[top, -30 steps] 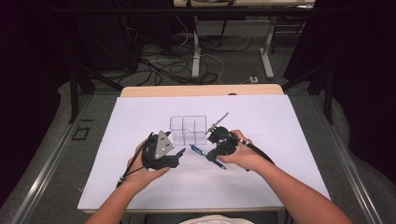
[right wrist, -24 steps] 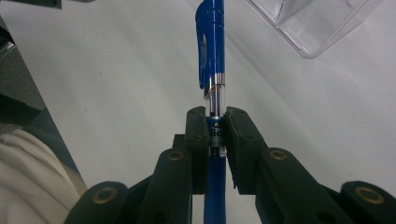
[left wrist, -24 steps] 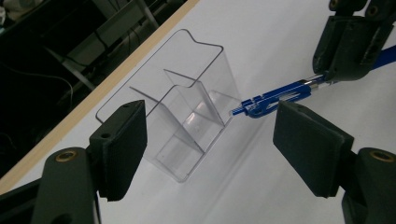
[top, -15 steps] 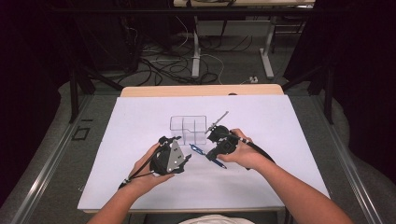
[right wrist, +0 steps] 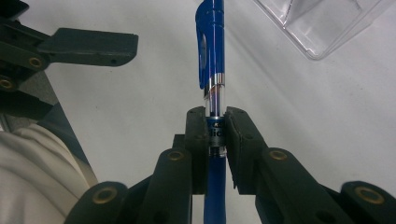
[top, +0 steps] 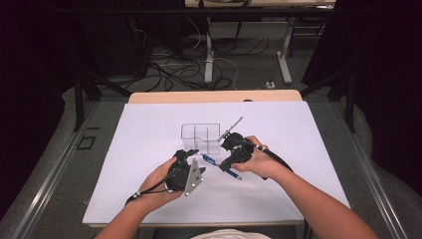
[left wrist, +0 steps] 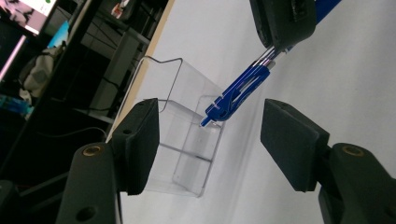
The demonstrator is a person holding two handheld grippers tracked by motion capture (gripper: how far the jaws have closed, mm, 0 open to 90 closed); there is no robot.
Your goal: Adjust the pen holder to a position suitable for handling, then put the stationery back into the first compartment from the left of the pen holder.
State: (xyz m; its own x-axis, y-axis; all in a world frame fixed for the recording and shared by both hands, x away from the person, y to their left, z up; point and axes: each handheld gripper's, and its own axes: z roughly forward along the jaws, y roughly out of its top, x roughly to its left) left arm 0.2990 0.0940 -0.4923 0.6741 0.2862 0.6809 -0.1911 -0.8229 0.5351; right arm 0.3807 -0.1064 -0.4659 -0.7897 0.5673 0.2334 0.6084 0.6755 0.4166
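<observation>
Just beside the clear box, the pen

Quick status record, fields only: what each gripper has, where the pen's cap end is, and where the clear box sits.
right gripper: shut on the blue pen, jaws clamped on its barrel
left gripper: open, jaws have just been closing, nothing pressed between them
pen cap end: pointing toward the left gripper, ahead of its jaws, not yet between the pads
clear box: on the white table, beyond both grippers, partitioned
pen clip: on the cap
</observation>
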